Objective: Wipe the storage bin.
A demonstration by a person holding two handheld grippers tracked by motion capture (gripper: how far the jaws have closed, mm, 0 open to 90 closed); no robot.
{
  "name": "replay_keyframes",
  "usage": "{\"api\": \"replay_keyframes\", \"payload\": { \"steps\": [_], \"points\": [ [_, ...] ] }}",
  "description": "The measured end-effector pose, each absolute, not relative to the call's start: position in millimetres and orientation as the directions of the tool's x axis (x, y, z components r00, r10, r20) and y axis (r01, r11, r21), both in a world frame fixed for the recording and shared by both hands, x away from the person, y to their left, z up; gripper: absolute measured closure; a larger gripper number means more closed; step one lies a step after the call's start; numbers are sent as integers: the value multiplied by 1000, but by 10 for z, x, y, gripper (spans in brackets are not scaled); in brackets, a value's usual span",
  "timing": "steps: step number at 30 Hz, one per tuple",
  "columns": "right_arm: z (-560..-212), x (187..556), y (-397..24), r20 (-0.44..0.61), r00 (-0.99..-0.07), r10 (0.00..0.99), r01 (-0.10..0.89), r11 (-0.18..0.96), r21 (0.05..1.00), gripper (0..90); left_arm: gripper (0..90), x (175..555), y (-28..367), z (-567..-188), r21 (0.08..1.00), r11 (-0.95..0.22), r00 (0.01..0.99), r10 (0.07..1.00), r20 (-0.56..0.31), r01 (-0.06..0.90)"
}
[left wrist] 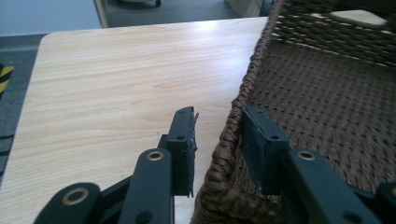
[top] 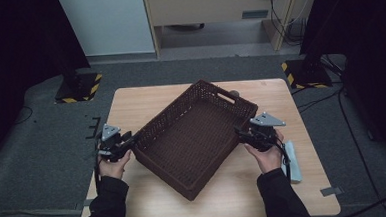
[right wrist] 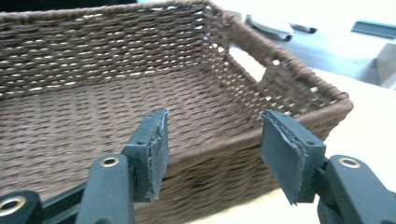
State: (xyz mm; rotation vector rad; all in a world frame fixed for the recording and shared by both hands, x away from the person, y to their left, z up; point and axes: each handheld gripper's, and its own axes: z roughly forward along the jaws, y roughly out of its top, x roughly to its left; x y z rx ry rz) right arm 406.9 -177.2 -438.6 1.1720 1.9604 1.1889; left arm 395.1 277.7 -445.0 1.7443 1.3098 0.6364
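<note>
the brown woven basket (top: 195, 138) lies turned on the middle of the desk (top: 140, 103), its long axis from the near-left to the far-right corner. the left gripper (left wrist: 217, 140) has its jaws apart over the basket's left rim, not pressing. the right gripper (right wrist: 212, 149) is apart too, just beside the right wall.

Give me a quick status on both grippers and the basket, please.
Left gripper open, jaws astride the basket rim. Right gripper open, short of the near wall. Basket empty, askew on the table. Nothing in the way.
</note>
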Motion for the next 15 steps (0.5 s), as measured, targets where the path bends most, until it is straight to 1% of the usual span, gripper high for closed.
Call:
{"api": "replay_keyframes", "payload": {
  "steps": [2,6,8,15],
  "points": [
    [-4407,4098,-1802,-29,-443,896,399,226,889,408,654,3997,2770,-4448,851,-102,316,946,-78,516],
    [-4439,4113,-1835,23,-454,891,424,193,885,421,636,4032,2760,-4449,845,-104,305,950,-72,524],
    [-4439,4100,-1821,15,-451,892,423,199,884,424,615,4004,2751,-4439,841,-120,295,954,-48,528],
    [-4435,4034,-1809,14,-442,897,428,198,882,426,519,3760,2811,-4330,869,-84,302,950,-78,488]
  ]
}}
